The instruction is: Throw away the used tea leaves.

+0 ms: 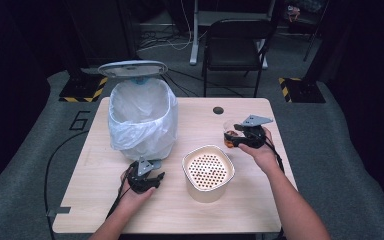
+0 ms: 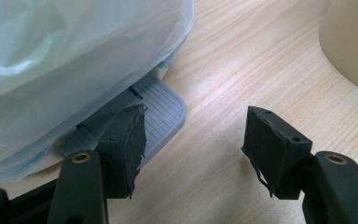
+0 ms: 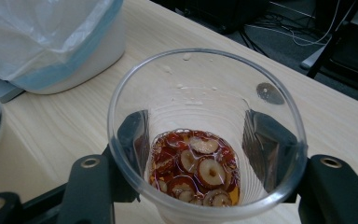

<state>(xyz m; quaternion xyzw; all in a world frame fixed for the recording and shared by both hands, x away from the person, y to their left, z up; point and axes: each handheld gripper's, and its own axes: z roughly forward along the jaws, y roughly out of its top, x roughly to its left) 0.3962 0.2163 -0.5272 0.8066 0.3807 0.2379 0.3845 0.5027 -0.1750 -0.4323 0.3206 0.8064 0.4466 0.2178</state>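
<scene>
1. Gripping a clear plastic cup (image 3: pixel 205 140) – the right gripper (image 1: pixel 243 136) is clamping its jaws on the cup's walls from both sides; dark pads are showing through the plastic. In the high view the cup (image 1: pixel 229 134) is sitting at the table's right side, just beside the right hand (image 1: pixel 261 150).
2. Holding red date slices (image 3: pixel 193 168) in a little amber liquid at the bottom – the cup is staying upright, rim toward the gripper's camera.
3. Standing next to it, toward the centre: a cream strainer pot (image 1: pixel 208 172) w/ a perforated insert, well clear of the cup.
4. Sitting at the far left: a pedal bin (image 1: pixel 142 117) lined w/ a white bag, lid (image 1: pixel 132 68) standing open.
5. Pressing on the bin's grey foot pedal (image 2: pixel 161 114): the left gripper (image 1: pixel 145 181), low on the table (image 1: pixel 260 210). Its jaws are standing apart in its own view w/ nothing between them; the left jaw is lying on the pedal, which prob. explains the open lid.
6. Judging the step: cup is picked up, contents not yet emptied. Next move prob. means carrying it over the strainer and tipping slowly so liquid drains and slices are caught – needing a firm but not crushing grip, since thin plastic deforms easily.
</scene>
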